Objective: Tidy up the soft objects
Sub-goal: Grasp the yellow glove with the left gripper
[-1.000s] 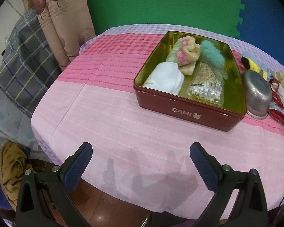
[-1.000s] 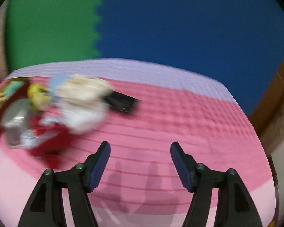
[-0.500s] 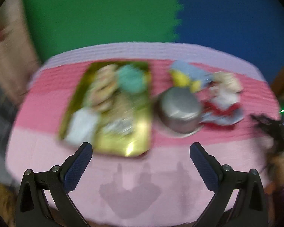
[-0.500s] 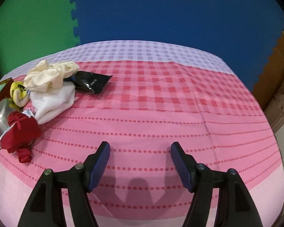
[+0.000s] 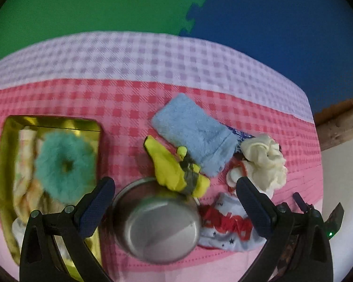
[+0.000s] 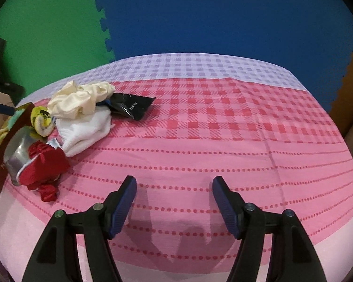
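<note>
Foam wall panels, green and blue, back a worktop under a checked and dotted pink-and-lilac cloth.

Item 1: gold-lined tin, at the left in the left wrist view. Contents: a teal fluffy scrunchie and a pastel patterned fabric piece beneath and beside it; further contents are blurred or hidden by the gripper frame. Judged as the part of the sorting already done.

Item 2: metal bowl, just right of the tin, apparently empty.

Item 3: loose soft goods, lying beside and beyond the bowl, all outside the tin. A yellow cloth piece with dark marking touches the bowl's far rim; a light blue towel lies behind it; a cream scrunchie to the right; a white-and-red printed cloth at the bowl's right; a white cloth and a red fabric bundle show in the right wrist view. A black packet lies partly under the heap. Judged as the remaining work.

Item 4: left hand-held gripper, released, jaws wide, nothing between them, poised above the bowl and the heap.

Item 5: right hand-held gripper, released and empty, over bare cloth well apart from the heap.
</note>
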Available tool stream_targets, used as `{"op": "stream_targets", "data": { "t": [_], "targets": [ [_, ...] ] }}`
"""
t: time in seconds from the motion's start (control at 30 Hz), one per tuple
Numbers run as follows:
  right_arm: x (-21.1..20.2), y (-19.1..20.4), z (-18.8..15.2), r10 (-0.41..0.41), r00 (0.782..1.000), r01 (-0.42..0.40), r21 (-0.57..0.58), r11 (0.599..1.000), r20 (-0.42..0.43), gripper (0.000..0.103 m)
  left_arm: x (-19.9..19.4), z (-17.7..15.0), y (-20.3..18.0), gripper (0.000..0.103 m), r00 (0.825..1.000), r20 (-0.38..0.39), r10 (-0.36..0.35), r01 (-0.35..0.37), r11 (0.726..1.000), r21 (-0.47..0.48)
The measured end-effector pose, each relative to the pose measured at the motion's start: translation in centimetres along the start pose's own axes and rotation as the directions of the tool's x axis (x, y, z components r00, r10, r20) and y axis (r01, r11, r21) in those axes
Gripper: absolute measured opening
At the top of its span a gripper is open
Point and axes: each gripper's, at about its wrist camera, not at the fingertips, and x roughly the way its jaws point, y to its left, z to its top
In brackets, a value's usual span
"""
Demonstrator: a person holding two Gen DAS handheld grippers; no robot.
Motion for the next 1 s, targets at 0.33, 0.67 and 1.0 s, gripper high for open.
{"op": "stream_targets", "data": {
  "t": [0.33,0.67,1.0],
  "targets": [
    [-0.4,0.2,0.1,0.027,1.0,-0.027,0.004,1.0,-0.001,0.069,3.5,0.9,-0.2,0.073,0.996,-0.075,0.055,-0.052,0.997,0.05],
    [-0.1,0.2,0.2,0.027,1.0,-0.027,0.004,1.0,-0.004,0.069,2.4,0.6,1.2,0.021,0.99,0.015,-0.143,0.144,0.989,-0.018],
    [-0.3,0.2,0.1,0.042,0.999,-0.042,0.007,0.999,0.006,0.069,-7.8,-8.5,1.0,0.02,0.934,0.253,-0.252,0.264,0.964,-0.013]
  ]
}}
